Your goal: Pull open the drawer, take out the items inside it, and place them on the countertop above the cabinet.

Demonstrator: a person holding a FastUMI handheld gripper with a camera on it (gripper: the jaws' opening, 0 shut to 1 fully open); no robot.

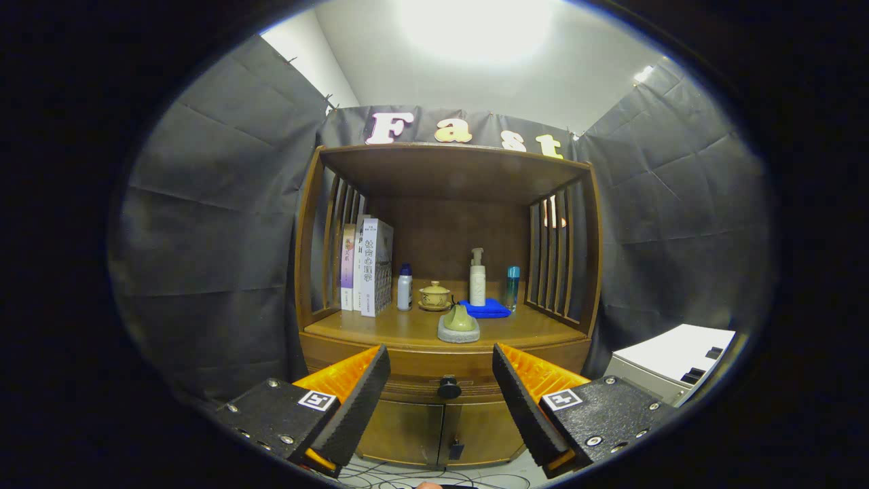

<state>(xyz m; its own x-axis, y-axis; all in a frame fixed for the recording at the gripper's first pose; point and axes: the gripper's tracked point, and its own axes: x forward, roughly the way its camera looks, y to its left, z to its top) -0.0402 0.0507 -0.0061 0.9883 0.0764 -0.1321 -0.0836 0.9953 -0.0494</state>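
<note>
Tongs (441, 401) spread wide and empty, drawer knob (449, 387) dead ahead between the fingers on the shut drawer (445, 363), countertop (407, 326) beyond already crowded with stone holder (458, 326) and teacup (434, 296): risk of pads slipping off the small round knob.

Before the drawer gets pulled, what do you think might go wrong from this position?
1. The hand-held gripper is open and apart from the small round drawer knob; its fingers could close off-centre and slip.
2. The countertop already holds books, bottles, a lidded cup, a blue cloth and a green piece on a stone base; placing items may knock them.
3. A jerky pull could topple the pump bottle.
</note>
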